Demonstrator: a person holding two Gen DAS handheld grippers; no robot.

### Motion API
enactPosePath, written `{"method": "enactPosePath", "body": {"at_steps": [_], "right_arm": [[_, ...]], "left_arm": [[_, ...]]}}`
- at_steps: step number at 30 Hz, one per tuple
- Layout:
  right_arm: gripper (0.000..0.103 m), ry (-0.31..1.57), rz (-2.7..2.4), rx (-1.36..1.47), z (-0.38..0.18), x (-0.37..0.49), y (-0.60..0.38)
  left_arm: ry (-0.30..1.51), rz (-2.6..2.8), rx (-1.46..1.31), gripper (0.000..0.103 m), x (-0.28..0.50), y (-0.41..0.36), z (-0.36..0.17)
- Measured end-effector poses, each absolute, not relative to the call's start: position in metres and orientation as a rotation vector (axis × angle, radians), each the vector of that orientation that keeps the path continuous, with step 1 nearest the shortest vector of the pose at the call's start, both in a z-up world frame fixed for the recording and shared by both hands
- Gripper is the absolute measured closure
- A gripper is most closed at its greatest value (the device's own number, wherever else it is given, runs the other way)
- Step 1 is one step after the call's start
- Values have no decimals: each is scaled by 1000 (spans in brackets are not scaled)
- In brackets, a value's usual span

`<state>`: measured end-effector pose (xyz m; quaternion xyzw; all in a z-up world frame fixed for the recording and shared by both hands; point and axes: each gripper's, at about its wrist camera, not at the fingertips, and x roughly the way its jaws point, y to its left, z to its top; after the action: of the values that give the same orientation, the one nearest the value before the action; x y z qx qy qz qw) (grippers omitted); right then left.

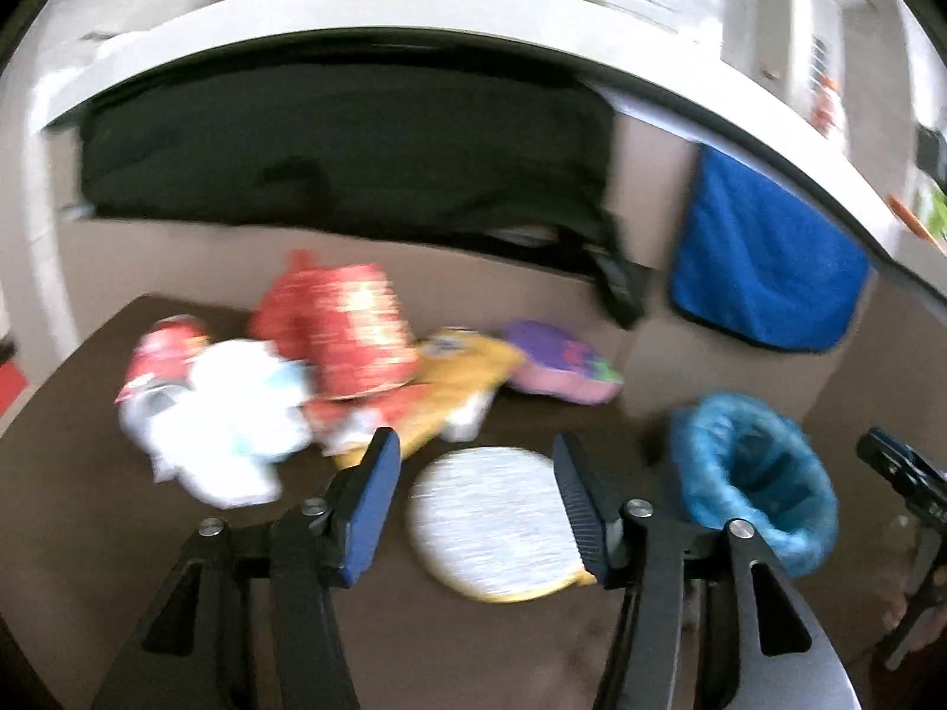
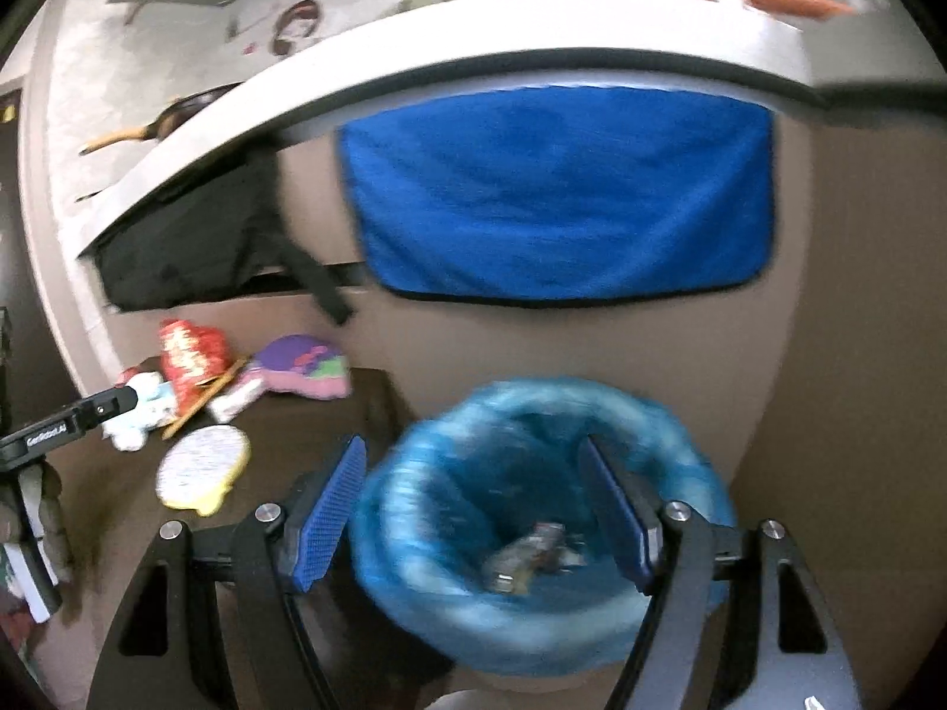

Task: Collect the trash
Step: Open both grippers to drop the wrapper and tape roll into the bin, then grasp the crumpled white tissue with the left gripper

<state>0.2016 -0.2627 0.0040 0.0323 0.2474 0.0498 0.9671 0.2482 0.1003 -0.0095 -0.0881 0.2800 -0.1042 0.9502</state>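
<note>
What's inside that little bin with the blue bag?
The blue-lined bin holds a small crumpled, silvery piece of trash at the bottom. The picture is blurred, so what it is stays unclear. The right gripper, open and empty, hides part of the inside.

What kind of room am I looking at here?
Probably a home kitchen or dining corner: a blue towel hangs from a white counter with a pan on top, and a bin lined with a blue bag stands beside a dark table strewn with wrappers.
</note>
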Motion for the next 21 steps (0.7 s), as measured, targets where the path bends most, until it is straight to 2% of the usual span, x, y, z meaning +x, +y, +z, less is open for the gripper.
{"method": "enactPosePath", "body": {"at_steps": [10, 18, 21], "right_arm": [[31, 538, 261, -7, -4, 225, -164], [31, 585, 337, -67, -17, 243, -108], [31, 590, 346, -97, -23, 246, -97]], "left_arm": [[558, -13, -302, 46, 240, 225, -34], [630, 45, -524, 46, 299, 296, -53], [604, -11, -554, 46, 300, 301, -51]]}}
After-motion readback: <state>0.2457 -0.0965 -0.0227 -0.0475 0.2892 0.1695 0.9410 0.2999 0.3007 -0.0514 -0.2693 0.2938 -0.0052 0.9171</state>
